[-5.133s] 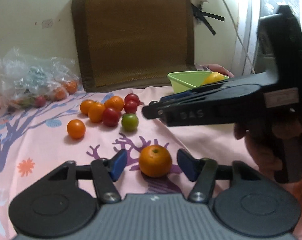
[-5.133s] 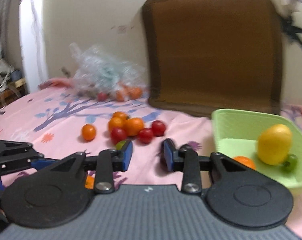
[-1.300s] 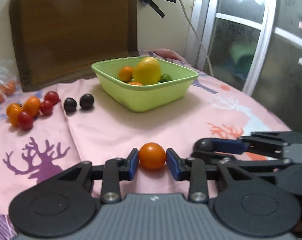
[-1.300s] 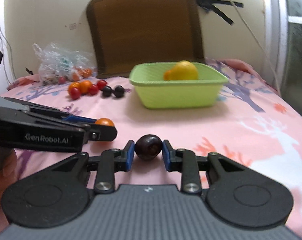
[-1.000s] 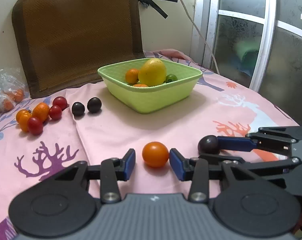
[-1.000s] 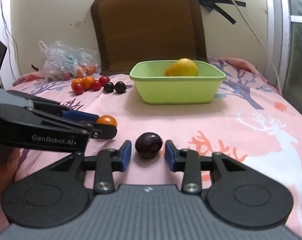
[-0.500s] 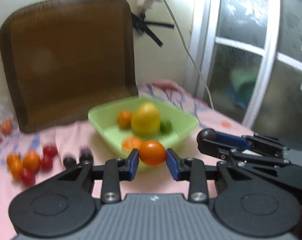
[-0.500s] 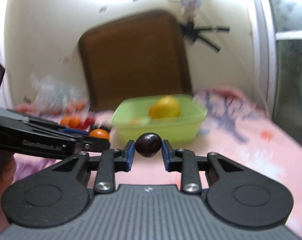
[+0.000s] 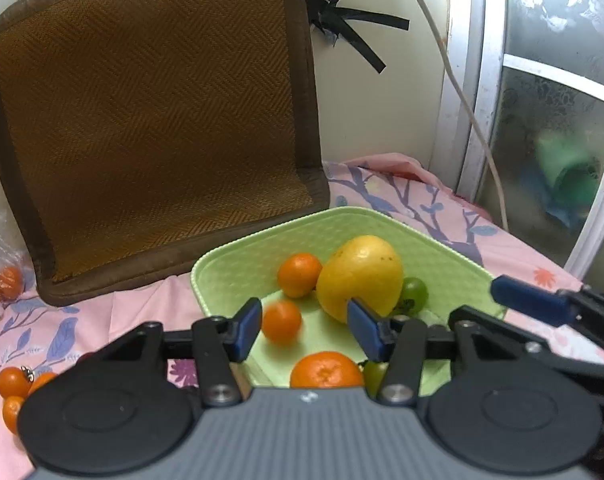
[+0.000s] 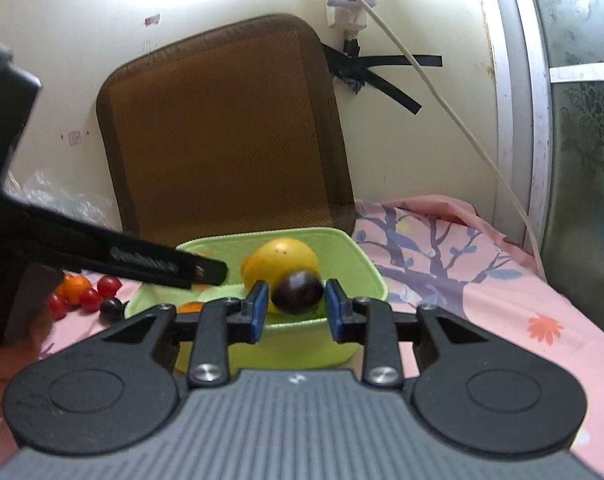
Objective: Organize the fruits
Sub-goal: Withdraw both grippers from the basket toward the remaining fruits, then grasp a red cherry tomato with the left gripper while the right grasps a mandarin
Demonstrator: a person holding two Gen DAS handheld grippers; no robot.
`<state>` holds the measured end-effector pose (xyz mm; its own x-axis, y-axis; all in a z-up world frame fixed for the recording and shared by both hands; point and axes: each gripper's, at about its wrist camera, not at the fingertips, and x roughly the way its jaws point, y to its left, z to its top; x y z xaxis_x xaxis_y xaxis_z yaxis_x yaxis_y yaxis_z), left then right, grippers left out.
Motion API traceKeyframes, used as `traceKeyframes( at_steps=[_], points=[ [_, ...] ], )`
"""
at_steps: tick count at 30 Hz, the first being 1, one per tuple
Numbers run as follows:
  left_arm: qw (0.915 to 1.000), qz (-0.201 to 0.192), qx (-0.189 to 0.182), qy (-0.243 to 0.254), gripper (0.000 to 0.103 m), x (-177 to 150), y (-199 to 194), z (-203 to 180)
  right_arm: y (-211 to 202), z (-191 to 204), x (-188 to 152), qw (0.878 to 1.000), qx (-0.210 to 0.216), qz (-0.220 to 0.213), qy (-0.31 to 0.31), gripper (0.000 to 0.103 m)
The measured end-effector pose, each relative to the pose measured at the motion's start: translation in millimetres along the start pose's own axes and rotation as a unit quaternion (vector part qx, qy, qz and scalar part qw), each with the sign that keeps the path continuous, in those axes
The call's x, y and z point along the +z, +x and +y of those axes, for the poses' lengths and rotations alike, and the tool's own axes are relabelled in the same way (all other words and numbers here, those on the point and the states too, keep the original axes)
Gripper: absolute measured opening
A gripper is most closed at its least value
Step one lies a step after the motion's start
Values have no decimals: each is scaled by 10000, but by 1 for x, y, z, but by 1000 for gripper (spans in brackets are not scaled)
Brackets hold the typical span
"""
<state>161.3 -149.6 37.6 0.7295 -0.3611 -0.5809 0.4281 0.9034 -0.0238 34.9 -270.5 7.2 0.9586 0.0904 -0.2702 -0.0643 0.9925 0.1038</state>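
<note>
A pink sheet printed with purple branches [image 9: 433, 208] covers the surface, and a large brown woven cushion [image 9: 150, 120] leans on the cream wall behind. In front of it sits a light green square plastic basket [image 9: 441, 256] holding a big yellow fruit [image 9: 361, 276], several small oranges and green tomatoes. The left tongs [image 9: 302, 328] hover over the basket, jaws opening, with a small blurred orange fruit [image 9: 281, 321] loose between them, clear of both blue pads. The right tongs [image 10: 296, 306] are also over the basket, jaws opening; a dark purple round fruit [image 10: 298, 293] sits between the pads, no longer pressed. More small red and orange fruits [image 10: 78, 292] lie on the sheet left of the basket.
</note>
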Motion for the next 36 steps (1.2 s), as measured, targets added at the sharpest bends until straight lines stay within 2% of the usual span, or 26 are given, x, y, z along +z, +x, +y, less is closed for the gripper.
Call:
traceKeyframes(
  at_steps=[1, 3, 8, 12, 15, 18, 22, 26, 29, 33, 36],
  points=[
    [10000, -10, 5, 1, 52, 0, 0, 0, -1, -2, 0, 10000, -14, -24, 47, 47],
    [9999, -76, 69, -1, 52, 2, -7, 3, -1, -5, -1, 9999, 0, -17, 158, 47],
    [9971, -618, 127, -417, 52, 6, -57, 34, -5, -11, -1, 9991, -151, -124, 374, 47],
    [9920, -898, 563, -687, 53, -10, -103, 70, -3, -20, -3, 9974, -248, -116, 664, 47],
    [9875, -884, 1050, -777, 54, -32, -126, 93, -3, -26, -4, 9955, -328, -118, 883, 46],
    [9826, -674, 1387, -1034, 54, -58, -140, 119, -8, -25, -4, 9946, -394, -166, 949, 47],
    [9749, -416, 1737, -1331, 54, -89, -149, 152, -26, -9, -2, 9951, -172, -321, 920, 47],
    [9726, -346, 1649, -1603, 54, -103, -149, 171, -37, 28, -1, 9970, 338, -208, 671, 46],
    [9755, -315, 1431, -1640, 54, -102, -139, 170, -30, 65, -3, 9969, 758, 110, 179, 46],
    [9833, -236, 1191, -1353, 54, -99, -123, 151, -7, 108, -7, 9916, 1033, 467, -618, 36],
    [9875, -153, 1131, -1089, 54, -92, -106, 139, 17, 122, -1, 9875, 1206, 667, -768, 34]
  ],
)
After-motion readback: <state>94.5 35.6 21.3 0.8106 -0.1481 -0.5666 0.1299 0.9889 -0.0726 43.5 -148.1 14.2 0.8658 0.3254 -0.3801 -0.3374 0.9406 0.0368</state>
